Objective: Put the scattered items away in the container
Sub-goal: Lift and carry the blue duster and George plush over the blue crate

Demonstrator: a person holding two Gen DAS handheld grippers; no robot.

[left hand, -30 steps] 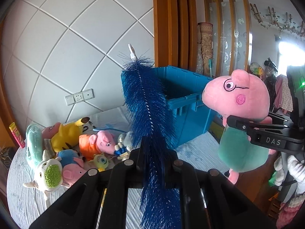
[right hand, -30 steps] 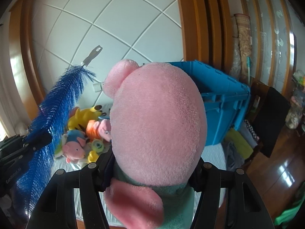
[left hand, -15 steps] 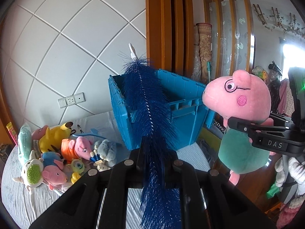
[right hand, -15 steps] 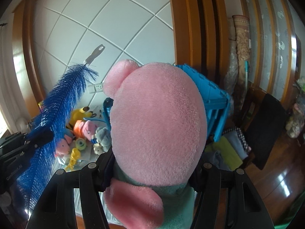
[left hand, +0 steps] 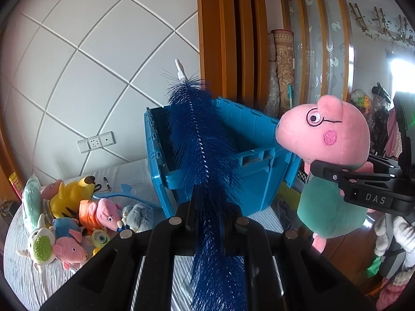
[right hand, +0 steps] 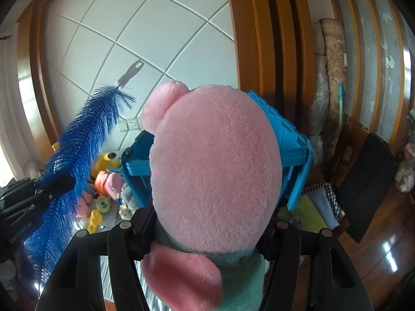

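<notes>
Left claw [left hand: 211, 207] shut tight on a blue brush [left hand: 199, 140], gripped partway up. Brush pointing up & away, white tip [left hand: 179, 69] above the bristles, bristly end hanging below the claw too. Seen from the right cam as well: blue brush [right hand: 77, 150] off to the left, tilted, metal tip at top.

Right claw [right hand: 207, 235] squeezing a pink pig toy [right hand: 215, 160] at the neck, pads pressed in on both sides. Pig toy [left hand: 329, 140] w/ glasses & green shirt, held up in the air, nose pointing toward the blue box [left hand: 249, 155].

Blue box sitting on the table [left hand: 23, 272], open on top, just past both claws. Can't see the bottom of the box inside.

More soft toys still in a pile on the table, left of the box: yellow toy [left hand: 67, 197], orange & pink pig [left hand: 101, 212], grey toy [left hand: 138, 216], small pink pig [left hand: 70, 252], white & green toy [left hand: 41, 246]. Black pen [left hand: 107, 183] lying near the wall. White plugs [left hand: 96, 142] on the wall behind.
</notes>
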